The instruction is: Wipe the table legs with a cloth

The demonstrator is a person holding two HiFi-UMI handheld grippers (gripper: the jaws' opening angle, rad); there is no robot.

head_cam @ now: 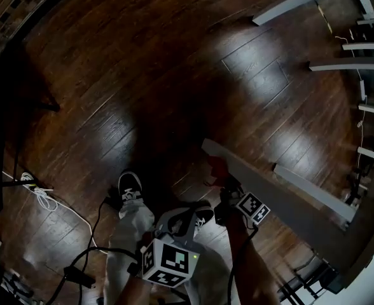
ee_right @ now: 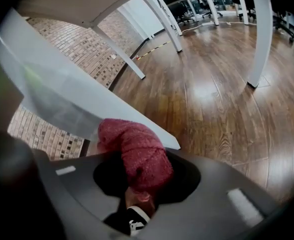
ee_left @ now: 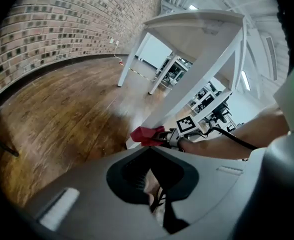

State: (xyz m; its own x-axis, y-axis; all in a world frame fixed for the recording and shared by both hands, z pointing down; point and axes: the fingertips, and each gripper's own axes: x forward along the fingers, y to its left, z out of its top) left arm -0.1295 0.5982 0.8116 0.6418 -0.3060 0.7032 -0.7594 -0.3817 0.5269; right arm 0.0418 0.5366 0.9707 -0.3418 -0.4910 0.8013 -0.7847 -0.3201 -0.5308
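Nearest the person, short of the slanting white counter leg [head_cam: 282, 192], the left claw [ee_left: 156, 194] hangs closed with nothing in it. Ahead of it, the right claw [ee_right: 139, 184] grips a red cloth [ee_right: 132, 144], pressed against that leg near its foot. Beyond the leg lies the dark wooden floor [head_cam: 142, 75], with more white legs [ee_right: 259, 39] standing farther off.
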